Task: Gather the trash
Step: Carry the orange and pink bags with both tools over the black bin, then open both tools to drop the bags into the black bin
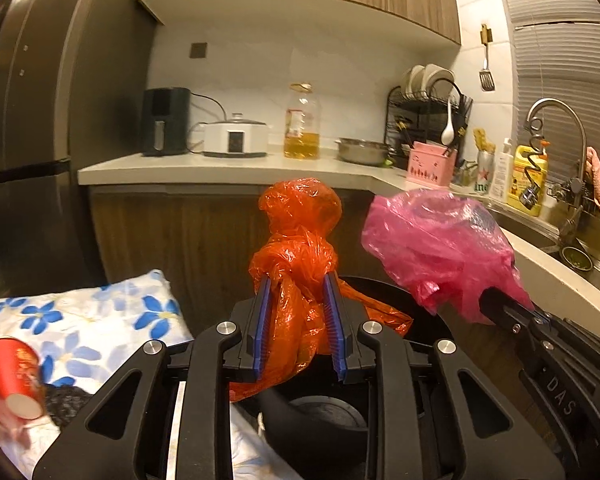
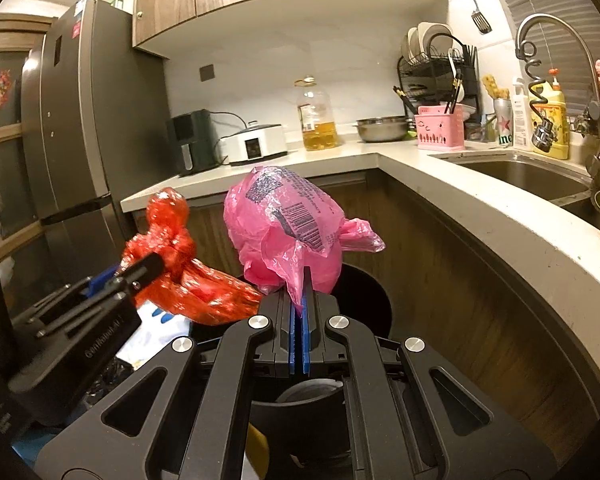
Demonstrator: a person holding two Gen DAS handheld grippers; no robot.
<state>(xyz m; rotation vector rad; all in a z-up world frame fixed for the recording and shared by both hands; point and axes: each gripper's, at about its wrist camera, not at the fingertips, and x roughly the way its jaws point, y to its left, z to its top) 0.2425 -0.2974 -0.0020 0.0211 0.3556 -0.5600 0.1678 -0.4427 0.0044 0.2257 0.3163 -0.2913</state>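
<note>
My left gripper (image 1: 298, 280) is shut on a knotted orange-red plastic bag (image 1: 296, 236) and holds it up above a black round bin (image 1: 420, 320). My right gripper (image 2: 300, 276) is shut tight on a crumpled pink plastic bag (image 2: 284, 220) with printed text, held up over the same black bin (image 2: 368, 296). The right gripper and pink bag (image 1: 436, 248) show at the right of the left wrist view. The left gripper and orange bag (image 2: 168, 232) show at the left of the right wrist view. The bags are apart.
A flower-print cloth (image 1: 84, 320) and a red paper cup (image 1: 16, 376) lie at the left. A curved white counter (image 2: 480, 208) with a sink (image 2: 528, 176), oil bottle (image 1: 302, 124), steel bowl (image 1: 362, 150) and dish rack runs behind. A grey fridge (image 2: 80, 128) stands left.
</note>
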